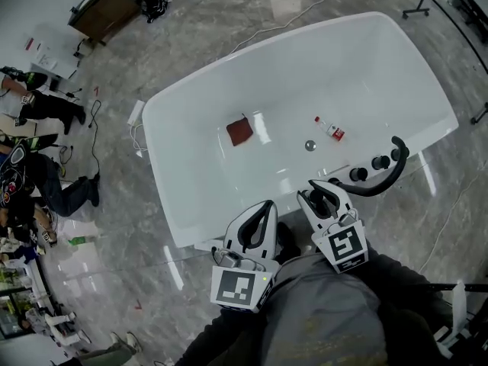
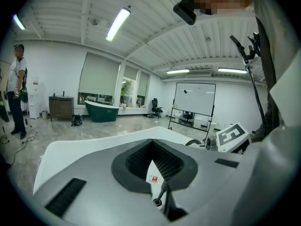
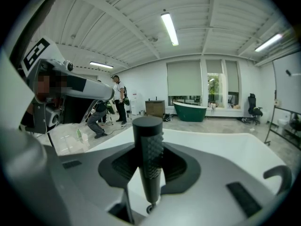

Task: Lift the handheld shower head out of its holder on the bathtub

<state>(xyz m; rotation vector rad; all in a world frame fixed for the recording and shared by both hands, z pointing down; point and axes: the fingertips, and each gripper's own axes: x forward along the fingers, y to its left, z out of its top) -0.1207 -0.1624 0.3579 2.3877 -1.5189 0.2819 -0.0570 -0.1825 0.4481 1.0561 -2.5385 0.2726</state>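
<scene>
The white bathtub [image 1: 191, 204] fills the middle of the head view. On its near right rim stand a black curved spout [image 1: 390, 170] and two black knobs [image 1: 379, 162]. My right gripper [image 1: 320, 191] hovers just in front of that rim, shut on the black shower head handle [image 3: 147, 135]. The handle stands upright between the pads, its knurled grip facing me and its narrow end pointing down. My left gripper [image 1: 263, 208] hangs beside it to the left, over the tub's near edge. Its fingertips meet with nothing between them [image 2: 151, 147].
Inside the tub lie a red cloth [image 1: 239, 131], a small bottle [image 1: 330, 129] and the drain [image 1: 310, 146]. People [image 1: 38, 178] crouch and stand on the marble floor at the left. A wooden cabinet [image 1: 103, 8] stands far left, and cables run across the floor.
</scene>
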